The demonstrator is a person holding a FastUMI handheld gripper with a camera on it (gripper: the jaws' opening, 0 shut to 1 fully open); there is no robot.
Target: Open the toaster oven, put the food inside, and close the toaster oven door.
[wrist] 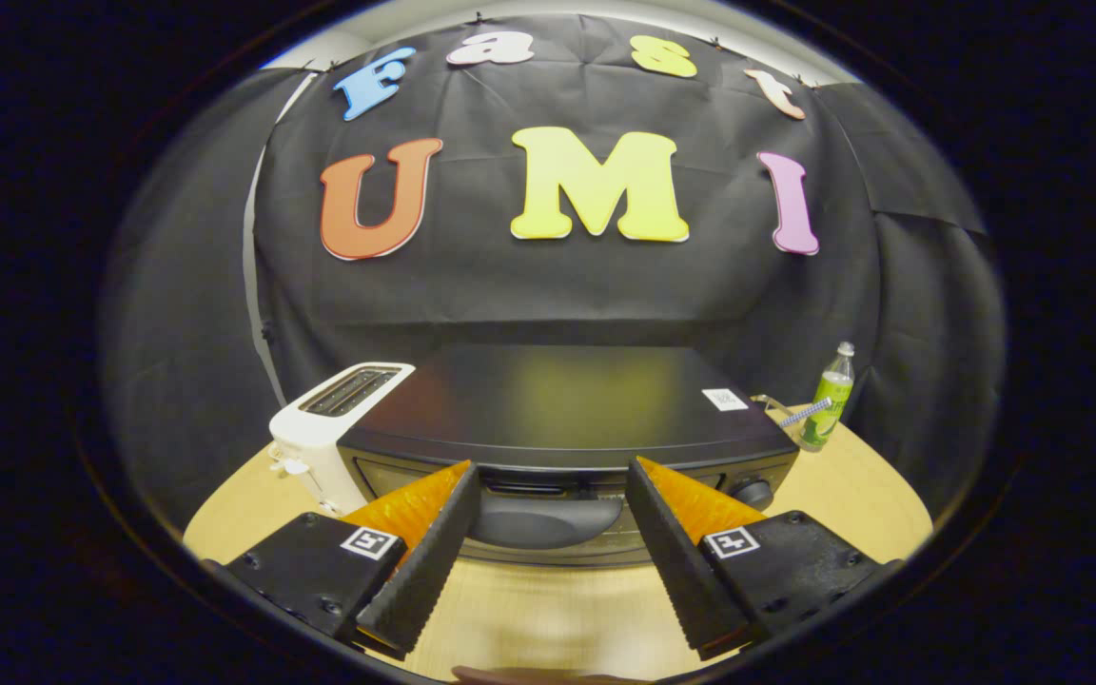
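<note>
Pale wood-grain table (852,495), round-edged, set against creased black cloth. Sitting square on it is the toaster oven (562,409), a boxy black unit with a smooth, glossy top; its door is closed, with a curved dark handle (543,518) across the front and a round knob (754,491) at the right. The gripper (553,485) hovers just in front, fingers spread wide, ridged wedge pads flanking the handle, nothing held. A white slot toaster (334,423) stands touching the oven's left side; a green plastic bottle (829,400) stands beyond its right corner.
</note>
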